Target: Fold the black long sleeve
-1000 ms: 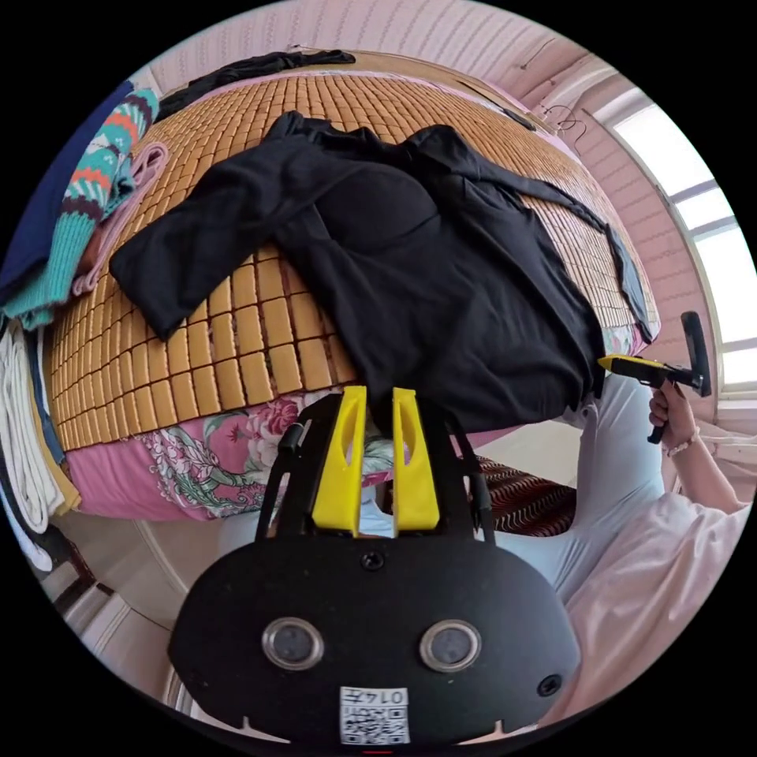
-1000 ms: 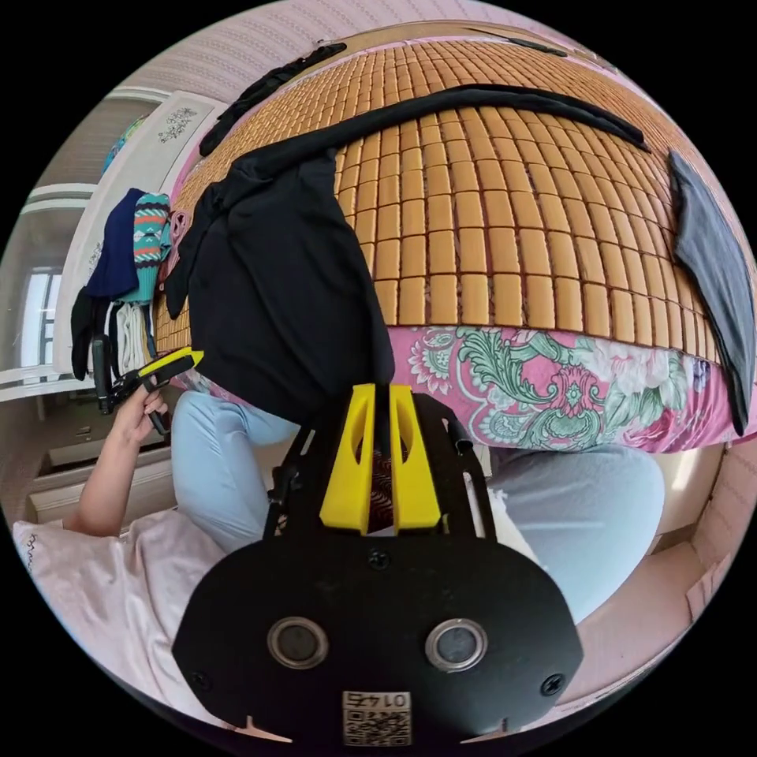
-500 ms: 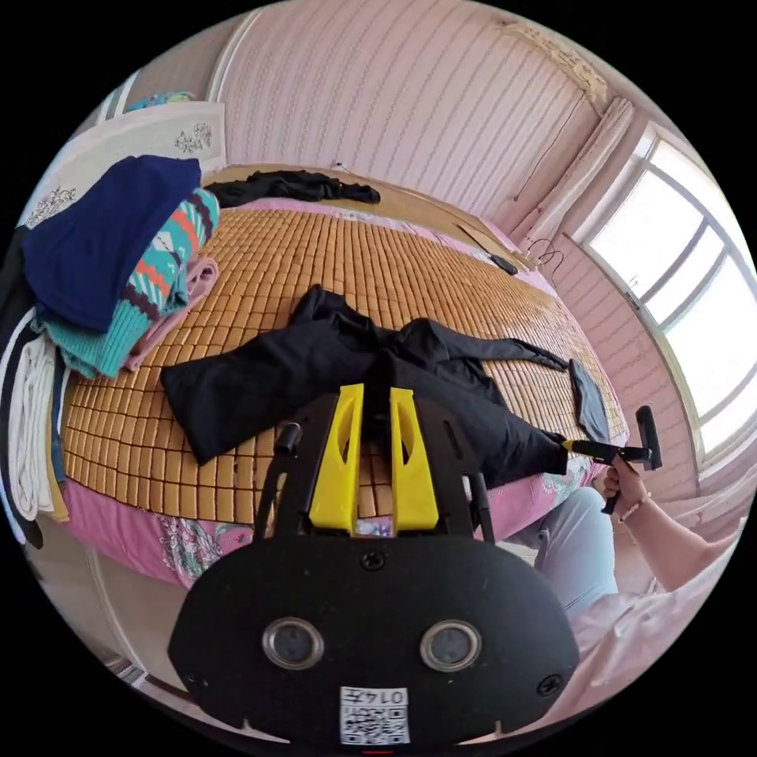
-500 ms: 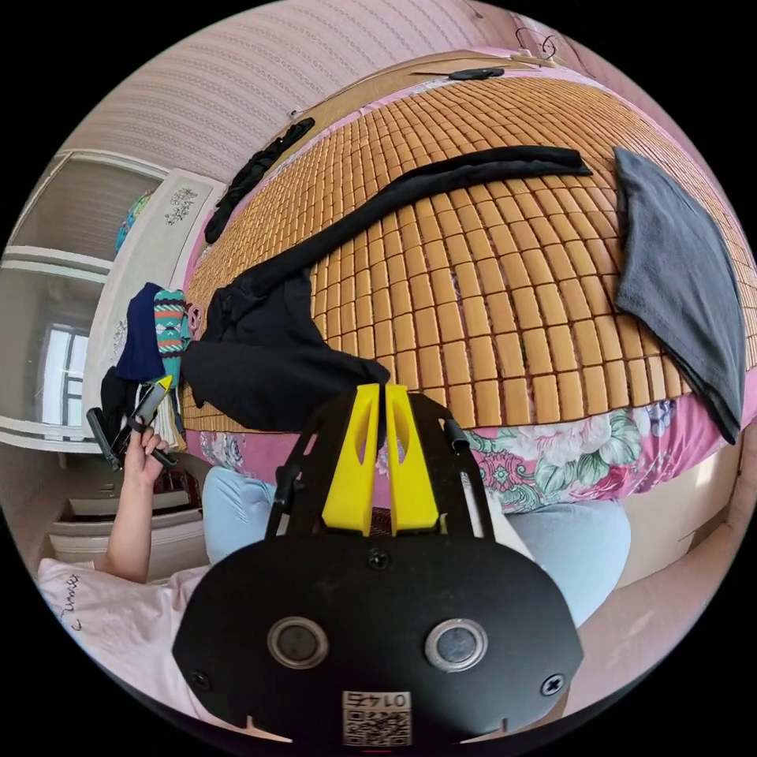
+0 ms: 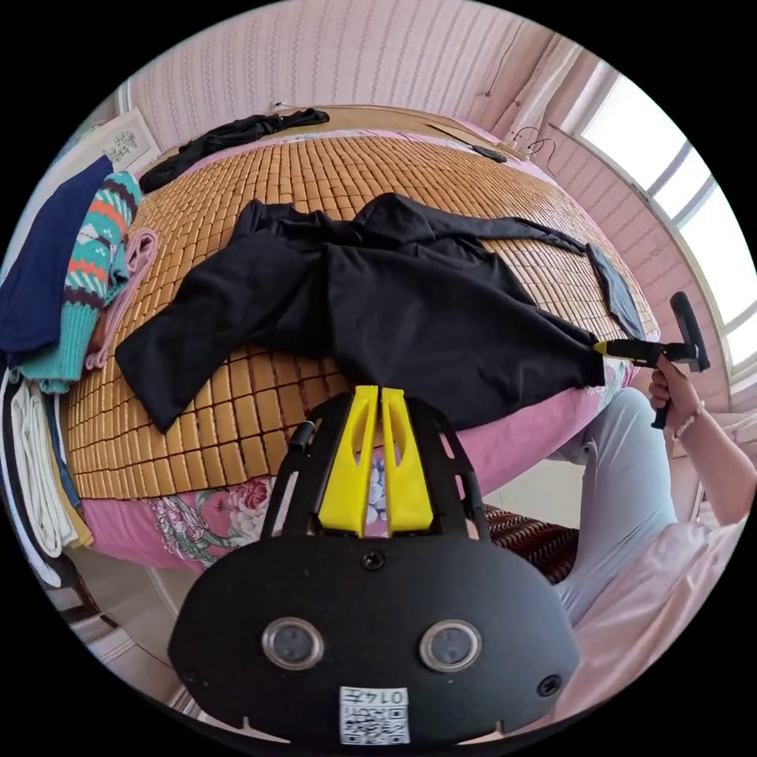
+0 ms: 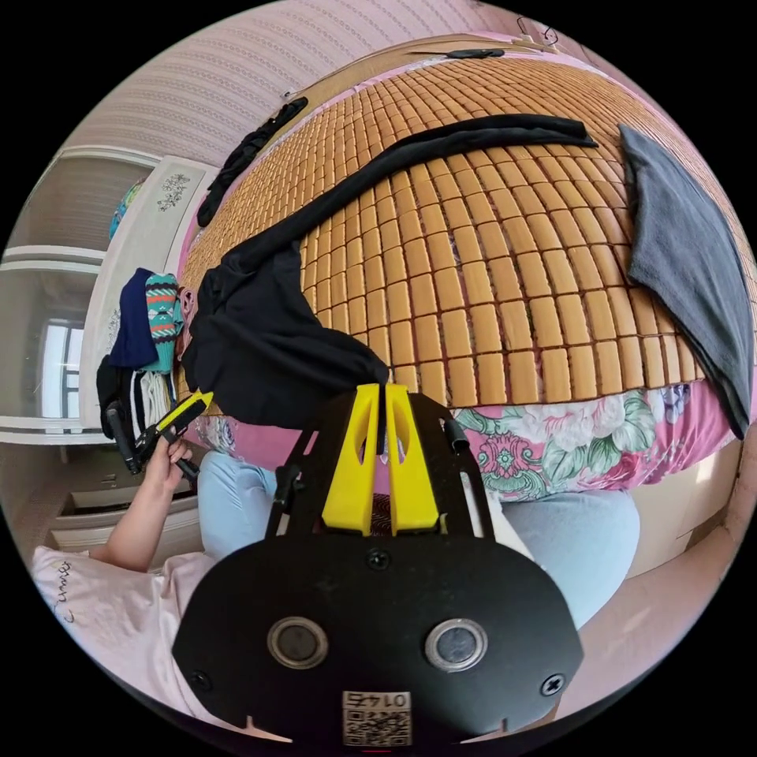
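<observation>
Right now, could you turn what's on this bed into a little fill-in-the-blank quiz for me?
1. The black long sleeve lies on a ____ mat of small orange-brown tiles.
2. The right gripper is ____ on the shirt's hem corner.
3. The folded cloth near the end of the stretched-out sleeve is ____ in colour.
4. The sheet under the mat has a ____ pattern.

Missing words: bamboo; shut; grey; floral
</observation>
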The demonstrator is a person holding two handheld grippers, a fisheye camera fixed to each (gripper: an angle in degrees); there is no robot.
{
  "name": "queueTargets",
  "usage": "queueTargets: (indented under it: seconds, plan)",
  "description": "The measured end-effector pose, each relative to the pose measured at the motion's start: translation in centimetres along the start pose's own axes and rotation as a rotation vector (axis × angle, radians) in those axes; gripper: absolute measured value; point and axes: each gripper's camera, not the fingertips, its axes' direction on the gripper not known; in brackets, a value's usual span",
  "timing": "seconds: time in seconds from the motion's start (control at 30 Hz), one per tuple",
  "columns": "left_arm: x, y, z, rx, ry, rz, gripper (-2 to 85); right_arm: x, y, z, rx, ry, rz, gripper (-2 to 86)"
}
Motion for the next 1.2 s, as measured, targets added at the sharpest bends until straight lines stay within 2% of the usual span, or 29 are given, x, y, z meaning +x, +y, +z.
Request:
queueTargets:
  seconds: [0.2,0.27,0.33,0.4,0.47,0.57,0.63,0.73,0.8,0.87,0.97,1.03,1.2]
  plan:
    - [-2.5,8.2,-5.7,-0.027,0.267,-0.068,-0.9,-0.6,2.5,-1.1,-0.116,0.003,-0.11,1.9]
    - [-2.7,10.4,-6.3,-0.038,0.256,-0.102,-0.9,-1.0,3.6,-1.0,-0.142,0.023,-0.14,3.2]
    - [-2.7,11.9,-6.6,-0.052,0.243,-0.132,-0.9,-1.5,4.8,-1.1,-0.147,0.071,-0.148,8.7]
    - [-2.9,13.3,-6.9,-0.049,0.264,-0.179,-0.9,-1.7,5.3,-0.6,-0.18,0.049,-0.147,13.7]
    - [-3.0,14.0,-7.3,-0.037,0.291,-0.21,-0.9,-1.7,5.8,0.6,-0.241,0.011,-0.135,14.8]
    - [-3.1,15.1,-8.6,0.007,0.323,-0.244,-1.0,-2.0,6.4,2.5,-0.324,0.089,-0.115,11.0]
    - [-3.2,15.9,-9.4,0.028,0.341,-0.261,-1.0,-2.2,6.6,2.5,-0.337,0.18,-0.117,3.4]
    - [-3.0,16.9,-11.4,0.074,0.334,-0.258,-1.0,-2.4,7.5,0.9,-0.344,0.028,-0.18,1.0]
    - [-3.1,17.4,-14.0,0.134,0.317,-0.254,-1.0,-2.1,8.0,-1.5,-0.279,-0.02,-0.186,0.5]
    - [-3.1,17.4,-16.7,0.215,0.333,-0.237,-1.0,-1.5,8.2,-5.1,-0.166,-0.159,-0.193,0.3]
    - [-2.3,16.6,-22.3,0.354,0.333,-0.134,-1.0,-0.7,8.9,-12.6,0.086,-0.361,-0.223,0.1]
    - [-1.1,16.1,-26.0,0.439,0.296,-0.052,-1.0,-1.2,10.1,-18.7,0.27,-0.476,-0.323,0.1]
    - [2.4,18.4,-39.0,0.75,0.25,0.109,-1.0,-3.8,14.9,-29.1,0.545,-0.689,-0.596,0.0]
